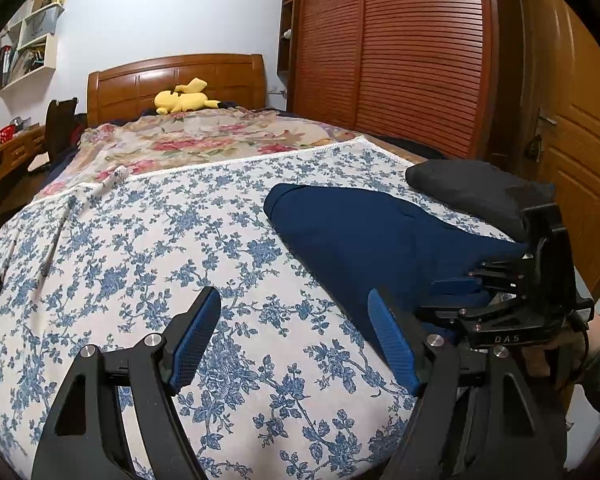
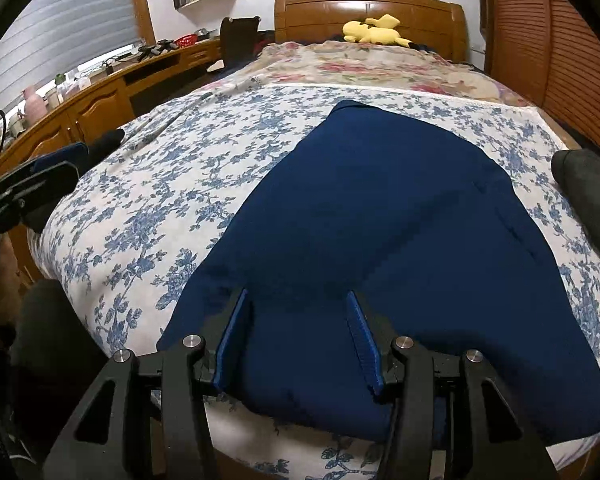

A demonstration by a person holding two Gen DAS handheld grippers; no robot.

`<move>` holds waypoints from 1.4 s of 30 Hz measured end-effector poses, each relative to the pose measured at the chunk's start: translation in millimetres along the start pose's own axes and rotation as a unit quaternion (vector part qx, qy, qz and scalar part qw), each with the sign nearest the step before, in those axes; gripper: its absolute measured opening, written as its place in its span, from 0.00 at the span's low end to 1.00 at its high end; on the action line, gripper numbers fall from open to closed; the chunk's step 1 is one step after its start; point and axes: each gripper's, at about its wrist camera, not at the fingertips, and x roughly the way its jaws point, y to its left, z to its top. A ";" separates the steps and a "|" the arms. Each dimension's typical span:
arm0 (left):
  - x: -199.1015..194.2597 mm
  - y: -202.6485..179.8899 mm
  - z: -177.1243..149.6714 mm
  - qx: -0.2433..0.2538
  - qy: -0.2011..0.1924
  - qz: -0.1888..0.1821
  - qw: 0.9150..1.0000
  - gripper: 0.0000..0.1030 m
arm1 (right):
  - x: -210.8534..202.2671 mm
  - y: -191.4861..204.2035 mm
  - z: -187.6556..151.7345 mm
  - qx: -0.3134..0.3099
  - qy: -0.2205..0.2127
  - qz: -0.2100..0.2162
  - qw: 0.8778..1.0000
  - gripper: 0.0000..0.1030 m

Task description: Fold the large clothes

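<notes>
Only readable writing: "DAS", on the black body of the right hand-held gripper (image 1: 456, 286) as seen from the left wrist view. No other labels legible.

Left hand-held gripper (image 1: 294, 338): level, low over the bed (image 1: 148, 240), pointing toward the headboard (image 1: 180, 80). Jaws spread wide, nothing between the blue pads (image 1: 196, 340); released, holding nothing. Blue-floral bedsheet under and ahead of it. Whether the pads touch the sheet, cannot tell.

Right hand-held gripper (image 2: 296, 338): just right of the left one, also low and pointing toward the headboard. Jaws apart, moderately wide, blue pads (image 2: 362, 336) on either side of the near edge of the navy garment (image 2: 380, 220). Cloth lies flat in the gap, not pinched; released. In the left wrist view a bit of the person's hand (image 1: 540, 356) shows behind its body.

Navy garment: folded flat on the bed, directly under and ahead of the right hand-held gripper, narrowing toward the far end; to the right of the left hand-held gripper, its edge close to that right pad.

Dark grey garment (image 1: 472, 192): further right, beside the navy one, at the bed's edge.

Far ahead: yellow plush toy (image 2: 374, 30) at the headboard, pink-floral blanket (image 2: 360, 64) in front of it. Slatted wardrobe (image 1: 400, 48) right.
</notes>
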 end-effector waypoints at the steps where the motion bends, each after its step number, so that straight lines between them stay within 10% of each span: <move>1: 0.9 0.1 -0.1 -0.001 0.002 -0.001 1.000 0.75 | 5.6 -0.1 -0.9 0.001 0.001 0.000 1.000 0.50; 21: 36.1 -12.1 10.7 0.021 0.024 -0.024 0.999 0.75 | -95.7 -57.7 -33.0 0.031 -0.054 -0.130 0.990 0.58; 42: 209.5 13.9 87.1 -0.007 0.097 -0.051 0.994 0.75 | -24.7 -98.8 -31.9 0.123 0.005 -0.064 0.990 0.74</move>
